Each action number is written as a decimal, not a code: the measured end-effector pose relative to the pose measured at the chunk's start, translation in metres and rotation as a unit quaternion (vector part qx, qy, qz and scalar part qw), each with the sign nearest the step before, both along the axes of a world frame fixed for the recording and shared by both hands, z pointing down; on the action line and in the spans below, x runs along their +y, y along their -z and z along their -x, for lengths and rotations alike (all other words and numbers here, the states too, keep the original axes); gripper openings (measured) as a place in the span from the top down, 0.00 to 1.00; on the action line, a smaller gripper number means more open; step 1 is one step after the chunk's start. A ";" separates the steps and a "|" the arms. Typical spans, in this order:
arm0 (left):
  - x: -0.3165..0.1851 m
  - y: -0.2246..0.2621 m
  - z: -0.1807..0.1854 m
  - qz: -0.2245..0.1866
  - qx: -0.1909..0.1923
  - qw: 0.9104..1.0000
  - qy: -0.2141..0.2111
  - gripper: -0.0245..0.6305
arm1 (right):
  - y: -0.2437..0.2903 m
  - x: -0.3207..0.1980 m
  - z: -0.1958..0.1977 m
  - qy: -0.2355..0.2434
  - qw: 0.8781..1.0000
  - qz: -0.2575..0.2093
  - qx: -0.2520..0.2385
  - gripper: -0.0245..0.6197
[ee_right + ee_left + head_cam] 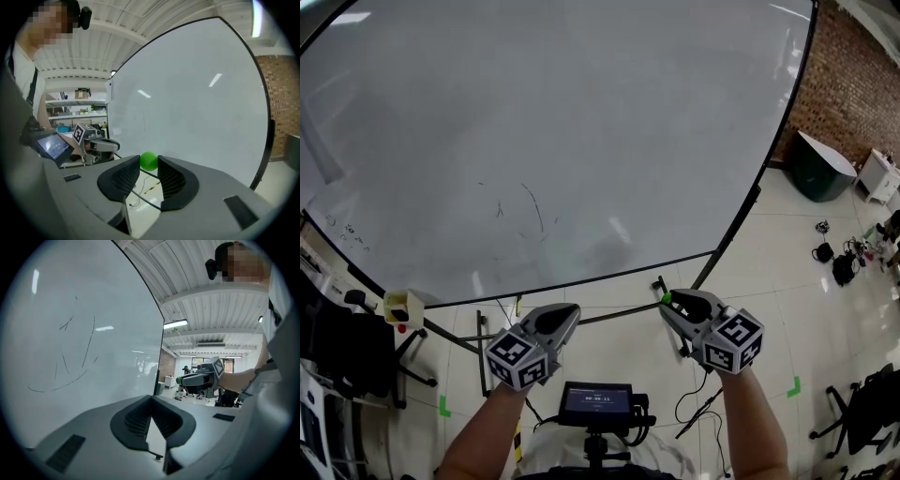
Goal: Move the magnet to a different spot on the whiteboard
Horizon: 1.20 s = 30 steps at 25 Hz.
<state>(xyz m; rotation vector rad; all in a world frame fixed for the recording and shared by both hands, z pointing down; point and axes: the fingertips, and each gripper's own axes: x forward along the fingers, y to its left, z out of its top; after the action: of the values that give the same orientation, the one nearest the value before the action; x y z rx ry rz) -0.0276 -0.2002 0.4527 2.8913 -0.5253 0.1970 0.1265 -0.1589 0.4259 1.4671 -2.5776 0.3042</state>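
Note:
The big whiteboard (534,122) fills the head view ahead of me and carries a few faint pen strokes (525,211). A small green round magnet (667,299) sits pinched at the tips of my right gripper (668,303), just below the board's lower edge. The right gripper view shows the magnet (149,161) between the two dark pads, with the right gripper (149,165) shut on it and the whiteboard (197,93) beyond. My left gripper (570,315) hangs to the left, also below the board. In its own view the left gripper (151,399) has its pads meeting, nothing held.
A pale yellow box (403,307) is fixed at the board's lower left corner. Beneath me stands a small screen (596,401) on a stand. The board's black stand legs (483,352) and cables cross the tiled floor. A dark bin (821,167) stands by the brick wall (853,84).

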 end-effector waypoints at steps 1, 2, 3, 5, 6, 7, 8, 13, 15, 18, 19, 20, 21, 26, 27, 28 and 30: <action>0.001 0.000 -0.001 0.001 0.003 1.000 -0.001 0.91 | 0.000 0.002 -0.001 -0.003 1.000 -0.004 -0.011 0.75; 0.002 0.001 -0.002 0.001 0.006 1.000 -0.003 0.91 | 0.000 0.003 -0.001 -0.006 1.000 -0.007 -0.021 0.75; 0.003 0.002 -0.003 0.000 0.009 1.000 -0.006 0.91 | 0.000 0.005 0.000 -0.007 1.000 -0.010 -0.028 0.75; 0.006 0.004 -0.005 -0.004 0.012 1.000 -0.015 0.91 | -0.001 0.008 0.002 -0.004 0.999 -0.014 -0.036 0.75; 0.007 0.005 -0.006 -0.006 0.012 1.000 -0.019 0.91 | -0.001 0.009 0.002 -0.003 0.999 -0.017 -0.038 0.75; 0.009 0.006 -0.007 -0.008 0.011 1.000 -0.022 0.91 | -0.002 0.011 0.003 -0.002 0.999 -0.020 -0.039 0.75; 0.010 0.006 -0.008 -0.010 0.010 1.000 -0.025 0.91 | -0.002 0.013 0.004 -0.002 0.999 -0.023 -0.041 0.75; 0.017 0.004 -0.007 -0.009 0.005 1.000 -0.026 0.91 | -0.007 0.024 0.006 -0.005 0.998 -0.028 -0.056 0.75; 0.019 0.004 -0.007 -0.008 0.004 1.000 -0.023 0.91 | -0.008 0.028 0.006 -0.005 0.998 -0.028 -0.059 0.75; 0.025 0.005 -0.009 -0.007 0.004 1.000 -0.024 0.91 | -0.008 0.036 0.005 -0.008 0.998 -0.030 -0.064 0.75; 0.027 0.004 -0.011 -0.007 0.004 1.000 -0.026 0.91 | -0.008 0.038 0.004 -0.009 0.997 -0.030 -0.065 0.75; 0.029 0.003 -0.014 -0.007 0.003 1.000 -0.029 0.91 | -0.008 0.040 0.003 -0.010 0.997 -0.031 -0.066 0.75; 0.032 0.003 -0.017 -0.008 0.002 0.999 -0.031 0.91 | -0.009 0.043 0.001 -0.011 0.997 -0.031 -0.067 0.75; 0.057 0.000 -0.035 -0.005 0.003 0.999 -0.047 0.91 | -0.014 0.064 -0.010 -0.014 0.997 -0.026 -0.073 0.75; 0.063 -0.001 -0.038 -0.004 0.002 0.999 -0.051 0.91 | -0.015 0.069 -0.013 -0.013 0.997 -0.025 -0.074 0.75; 0.068 -0.002 -0.042 -0.004 0.002 0.999 -0.054 0.91 | -0.016 0.073 -0.015 -0.013 0.997 -0.024 -0.075 0.75; 0.075 -0.004 -0.048 -0.004 0.000 0.998 -0.057 0.91 | -0.016 0.082 -0.022 -0.013 0.997 -0.022 -0.076 0.75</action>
<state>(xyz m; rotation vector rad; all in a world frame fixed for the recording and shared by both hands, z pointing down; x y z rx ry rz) 0.0204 -0.1248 0.4571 2.9320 -0.3609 0.2110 0.1488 -0.0772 0.4424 1.5509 -2.7015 0.3779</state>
